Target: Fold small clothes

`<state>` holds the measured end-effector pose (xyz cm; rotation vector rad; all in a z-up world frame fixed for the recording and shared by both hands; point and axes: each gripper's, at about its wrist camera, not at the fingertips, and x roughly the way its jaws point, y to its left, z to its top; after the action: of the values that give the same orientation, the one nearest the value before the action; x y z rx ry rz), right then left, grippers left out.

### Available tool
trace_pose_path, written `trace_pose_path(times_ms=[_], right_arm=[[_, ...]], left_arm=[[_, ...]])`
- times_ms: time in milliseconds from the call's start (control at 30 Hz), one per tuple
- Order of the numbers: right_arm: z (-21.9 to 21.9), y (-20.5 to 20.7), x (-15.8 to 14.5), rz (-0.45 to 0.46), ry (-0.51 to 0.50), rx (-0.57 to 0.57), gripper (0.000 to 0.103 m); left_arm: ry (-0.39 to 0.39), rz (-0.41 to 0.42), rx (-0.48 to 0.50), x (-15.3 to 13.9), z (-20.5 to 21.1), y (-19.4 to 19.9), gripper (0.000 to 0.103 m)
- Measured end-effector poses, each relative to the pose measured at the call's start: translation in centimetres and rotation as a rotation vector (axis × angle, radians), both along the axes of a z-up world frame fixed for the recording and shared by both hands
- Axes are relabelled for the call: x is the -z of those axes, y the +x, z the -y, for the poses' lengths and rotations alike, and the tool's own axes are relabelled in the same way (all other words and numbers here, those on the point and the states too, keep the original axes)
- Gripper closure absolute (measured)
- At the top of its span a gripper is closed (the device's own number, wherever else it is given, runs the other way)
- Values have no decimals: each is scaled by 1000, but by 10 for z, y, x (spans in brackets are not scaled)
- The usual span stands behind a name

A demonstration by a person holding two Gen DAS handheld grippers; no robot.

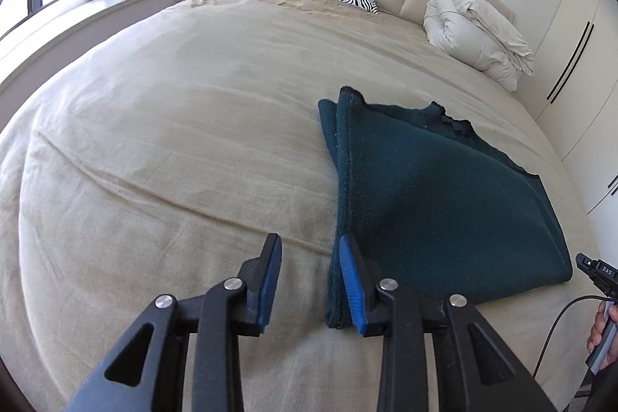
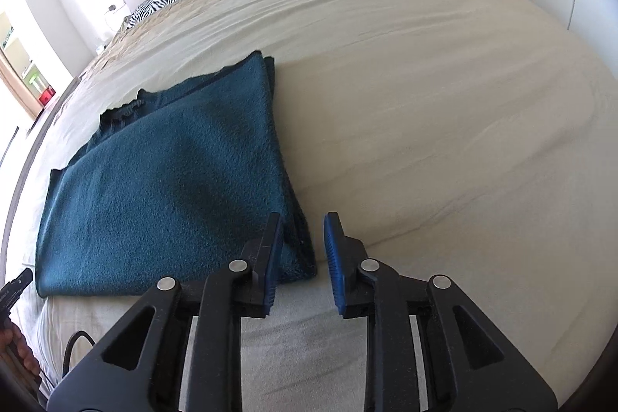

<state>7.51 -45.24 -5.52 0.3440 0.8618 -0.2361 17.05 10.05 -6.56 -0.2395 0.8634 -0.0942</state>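
Sweater (image 1: pixel 436 203) on bed (image 1: pixel 174 141) partly folded, left tongs (image 1: pixel 309 257) and right tongs (image 2: pixel 303 238) wide, empty at near corners; likely next: pinch corners, fold away.

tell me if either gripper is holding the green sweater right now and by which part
Nothing is held. The left gripper and right gripper are both open, each straddling a near corner of the folded sweater on the bed.

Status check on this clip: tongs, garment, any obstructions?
Left tongs open, at sweater's near-left corner. Right tongs open, at its near-right corner. Teal sweater folded, flat on bed. Nothing in the way.
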Motion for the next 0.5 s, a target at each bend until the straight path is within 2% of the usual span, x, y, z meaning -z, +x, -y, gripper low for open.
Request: trace_pose_path(times_ms=[100, 233, 367, 400, 500], right_arm=[[-4, 14, -23, 65, 54, -33, 81], [-29, 67, -40, 120, 144, -129, 81], [-63, 135, -33, 115, 230, -218, 81], [-72, 151, -27, 108, 262, -245, 81], [-93, 197, 0, 60, 379, -285, 81]], left_arm=[[24, 84, 49, -27, 18, 21, 50], [43, 191, 124, -50, 63, 67, 46], [44, 205, 186, -44, 102, 116, 46], [67, 203, 190, -39, 109, 126, 46], [87, 153, 205, -14, 122, 157, 46]])
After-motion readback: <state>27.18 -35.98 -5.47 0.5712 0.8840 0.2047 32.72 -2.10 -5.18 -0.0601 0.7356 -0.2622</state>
